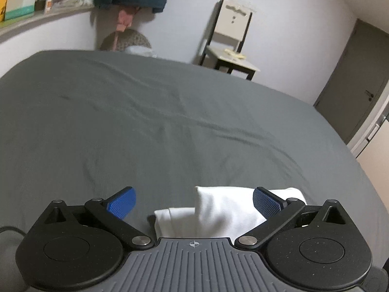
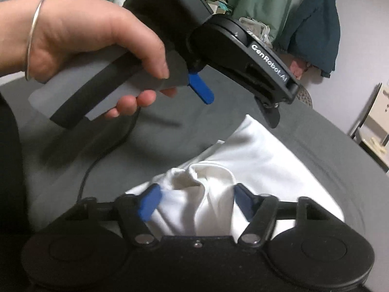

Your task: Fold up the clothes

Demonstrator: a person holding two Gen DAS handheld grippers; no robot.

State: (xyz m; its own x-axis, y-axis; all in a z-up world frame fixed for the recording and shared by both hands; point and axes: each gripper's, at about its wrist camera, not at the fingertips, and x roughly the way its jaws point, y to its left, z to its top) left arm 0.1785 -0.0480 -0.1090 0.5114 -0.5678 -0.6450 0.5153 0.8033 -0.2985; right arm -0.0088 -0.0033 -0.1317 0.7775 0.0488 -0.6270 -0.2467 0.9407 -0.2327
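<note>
Both tools wide apart over white garment [image 2: 255, 160] on grey bed [image 1: 145, 121]; only right-wrist cam shows left hand [image 2: 97, 39].

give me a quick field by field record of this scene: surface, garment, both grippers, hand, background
surface: bed with a grey sheet, lightly wrinkled
garment: white garment, partly folded, lying on the sheet with a raised bunch of cloth
left gripper: open, above the garment's edge, holding nothing
right gripper: open, fingers on either side of the raised bunch
hand: grips the left gripper's handle, bracelet on the wrist
background: chair by the wall, door at right
</note>
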